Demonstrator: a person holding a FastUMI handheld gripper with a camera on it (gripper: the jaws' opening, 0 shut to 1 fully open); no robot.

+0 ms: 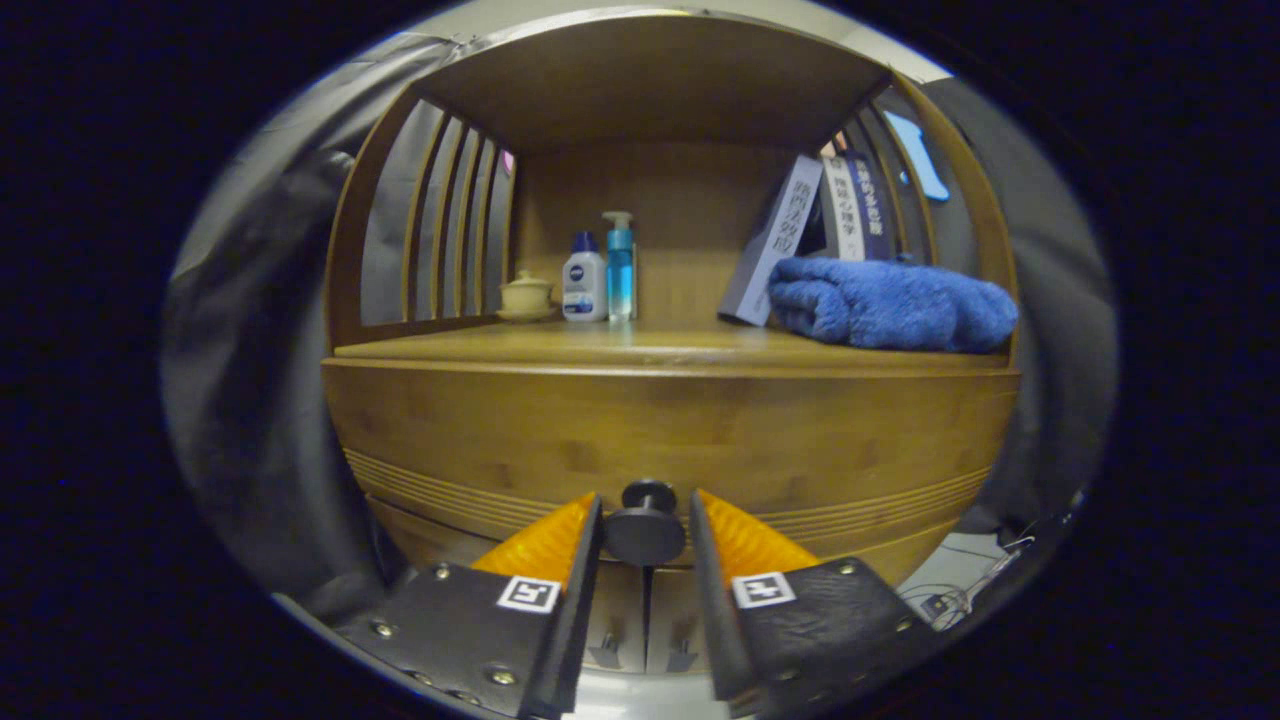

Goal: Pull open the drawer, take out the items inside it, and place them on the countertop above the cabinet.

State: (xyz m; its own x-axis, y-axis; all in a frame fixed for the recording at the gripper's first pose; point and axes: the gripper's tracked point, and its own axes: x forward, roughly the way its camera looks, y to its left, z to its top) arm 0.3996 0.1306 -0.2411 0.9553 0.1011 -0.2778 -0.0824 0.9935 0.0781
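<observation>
Over on the left we see the slatted side (440, 220) of the wooden cabinet (660, 420), with grey cloth showing through the bars. Next along the countertop (640, 345), a small lidded cup (526, 296) sits near the back, then a white bottle with a dark cap (584, 280), and right beside it a clear blue pump bottle (620, 265). Down below, we have the drawer (500, 440) front, shut flush under the countertop, grooved lines running across its lower part. And here is the gripper (645, 520): its fingers (545, 545) stand a narrow gap apart, one on each side of the round dark knob (645, 525). The knob sits right between the tips, but we cannot tell whether the pads are actually pressing on it. Under the knob, two small handles on the lower doors (645, 650) peek out between the fingers. Moving right on the countertop, books (775, 250) lean against the right side, and a folded blue towel (890, 305) lies in front of them. Far right, cables (960, 595) trail across the floor.
</observation>
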